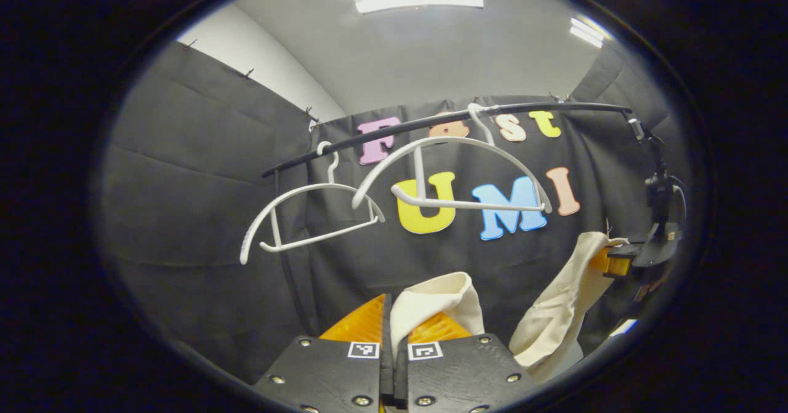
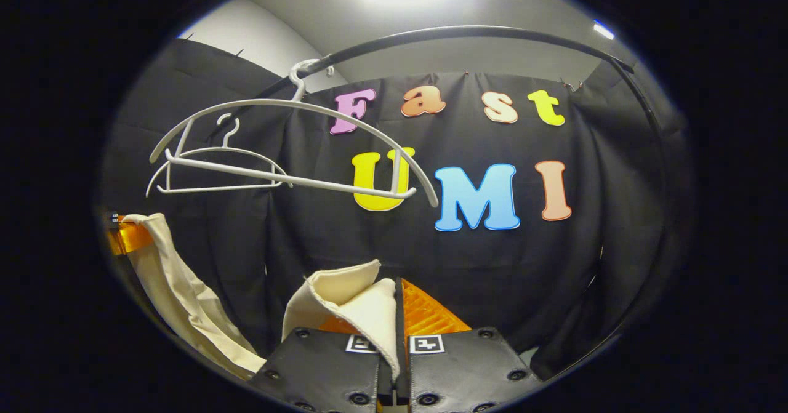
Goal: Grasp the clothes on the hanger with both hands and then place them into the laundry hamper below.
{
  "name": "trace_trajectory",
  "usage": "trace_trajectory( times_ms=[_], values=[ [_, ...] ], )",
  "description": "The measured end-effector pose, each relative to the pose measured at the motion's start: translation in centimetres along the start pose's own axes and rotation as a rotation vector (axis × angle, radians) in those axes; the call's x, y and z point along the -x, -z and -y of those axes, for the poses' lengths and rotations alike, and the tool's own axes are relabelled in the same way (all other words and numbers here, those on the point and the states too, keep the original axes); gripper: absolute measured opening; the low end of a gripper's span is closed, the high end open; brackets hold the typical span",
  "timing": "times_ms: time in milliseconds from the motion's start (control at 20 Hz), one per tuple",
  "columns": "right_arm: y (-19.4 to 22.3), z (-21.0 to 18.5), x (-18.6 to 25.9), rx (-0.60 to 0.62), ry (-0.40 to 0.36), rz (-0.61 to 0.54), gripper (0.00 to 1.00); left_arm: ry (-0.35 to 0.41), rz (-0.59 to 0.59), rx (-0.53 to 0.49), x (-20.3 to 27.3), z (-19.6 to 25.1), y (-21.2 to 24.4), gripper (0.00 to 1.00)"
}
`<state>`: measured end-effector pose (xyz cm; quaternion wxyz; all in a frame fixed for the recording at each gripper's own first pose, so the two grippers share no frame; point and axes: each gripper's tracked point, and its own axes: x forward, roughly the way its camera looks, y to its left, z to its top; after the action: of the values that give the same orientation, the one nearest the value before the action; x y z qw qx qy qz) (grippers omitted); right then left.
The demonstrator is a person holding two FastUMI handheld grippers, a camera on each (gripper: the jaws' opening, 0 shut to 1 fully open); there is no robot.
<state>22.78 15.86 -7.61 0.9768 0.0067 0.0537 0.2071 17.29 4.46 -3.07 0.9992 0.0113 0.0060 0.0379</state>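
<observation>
pinched at two corners and hanging free of the rail: cream cloth garment (image 1: 557,314), off its hanger and strung between both claws in front of the black booth wall. left claw (image 1: 394,330) closed tight on one folded edge of the fabric, the cloth bunched up over the inner finger with no gap left between the two. right claw (image 2: 397,320) likewise clamped, a doubled fold of the same cream cloth wedged between its fingers and spilling over the left one. seen from the left gripper view, the other claw off to the right with the garment's far corner in its grip, the cloth sagging in a loose drape between the two holds. two white hangers (image 1: 452,176) (image 1: 308,219) bare on the dark rail (image 1: 443,120) above, the nearer one tilted. laundry hamper somewhere below, out of frame. likely a light, limp thing, thin woven fabric with no stiffness of its own, folding wherever unsupported and slow to slip from a firm pinch; nothing fragile about it. best held as now, near the upper edge at two well-spread points, so that the bulk hangs straight down and drops cleanly into the hamper. main risk judged to be a trailing hem catching the hamper's rim, or one corner sliding out if a pinch loosens early.
</observation>
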Motion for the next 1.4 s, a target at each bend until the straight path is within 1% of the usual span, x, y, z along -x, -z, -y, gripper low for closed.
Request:
trace_trajectory(
  times_ms=[100, 300, 450, 600, 700, 850, 950, 1100, 1200, 1300, 1400],
  values=[
    [-0.3, -1.4, 1.3, -0.008, -0.023, -0.004, 0.05, 0.029, 0.005, 0.030, 0.2, 1.4, -0.1, 0.02],
    [-0.1, -3.7, 3.3, -0.023, -0.059, -0.015, 0.05, 0.080, 0.008, 0.087, 2.7, 3.2, -0.3, 0.01],
    [0.9, -4.9, 4.5, -0.035, -0.070, -0.024, 0.05, 0.103, -0.010, 0.106, 3.4, 4.4, 1.1, 0.01],
    [4.0, -5.5, 5.0, -0.055, -0.068, -0.073, 0.05, 0.109, -0.058, 0.120, 2.6, 5.0, 4.4, 0.01],
    [6.7, -5.9, 5.7, -0.074, -0.061, -0.119, 0.05, 0.111, -0.106, 0.126, 2.9, 5.4, 7.0, 0.02],
    [11.0, -6.2, 7.0, -0.096, -0.045, -0.194, 0.05, 0.113, -0.175, 0.118, 4.4, 4.8, 11.1, 0.02],
    [13.7, -5.9, 7.2, -0.086, -0.036, -0.246, 0.05, 0.108, -0.222, 0.118, 5.8, 4.8, 13.9, 0.02],
    [17.6, -5.6, 8.2, -0.099, -0.018, -0.321, 0.05, 0.098, -0.289, 0.135, 5.8, 4.9, 17.6, 0.01],
    [19.9, -5.2, 8.8, -0.101, 0.002, -0.370, 0.05, 0.096, -0.338, 0.129, 5.3, 4.6, 20.7, 0.01],
    [22.5, -5.0, 9.2, -0.102, 0.017, -0.423, 0.05, 0.096, -0.390, 0.124, 5.8, 4.6, 24.0, 0.02],
    [24.9, -4.8, 9.6, -0.110, 0.028, -0.473, 0.05, 0.090, -0.437, 0.121, 6.6, 4.3, 26.2, 0.01]
  ],
)
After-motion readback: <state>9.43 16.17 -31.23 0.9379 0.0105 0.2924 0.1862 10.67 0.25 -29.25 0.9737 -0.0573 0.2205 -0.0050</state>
